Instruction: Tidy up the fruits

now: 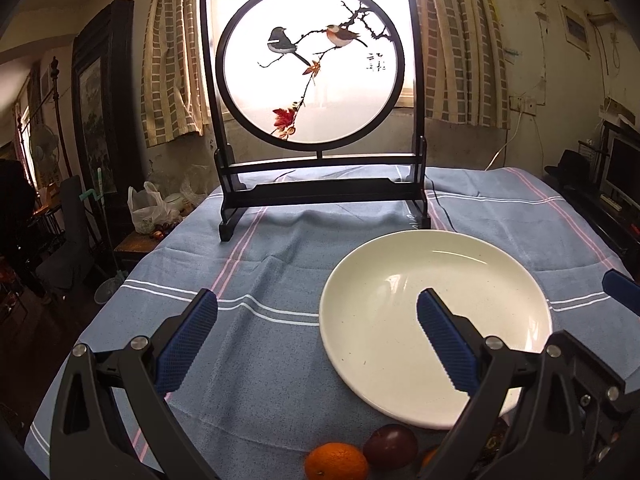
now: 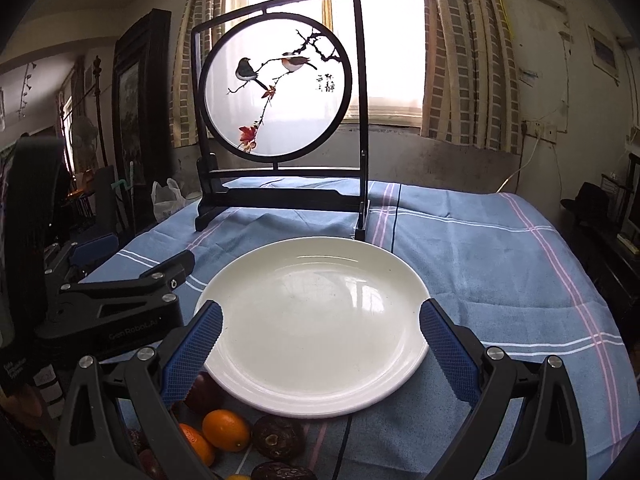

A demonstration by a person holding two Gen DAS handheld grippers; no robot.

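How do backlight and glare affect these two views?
Left wrist view: the window washes out behind the bird screen, and the plate shows faint reflections. Right wrist view: the plate mirrors the window brightly; the fruits sit in shade. Both bend straight edges.

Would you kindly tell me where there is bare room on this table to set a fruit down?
The white plate holds nothing. Bare blue cloth runs from the plate's right rim to the table edge, and a strip lies between the plate and the bird screen. The near edge is crowded: oranges and dark fruits cluster there, and the left gripper sits left of the plate.
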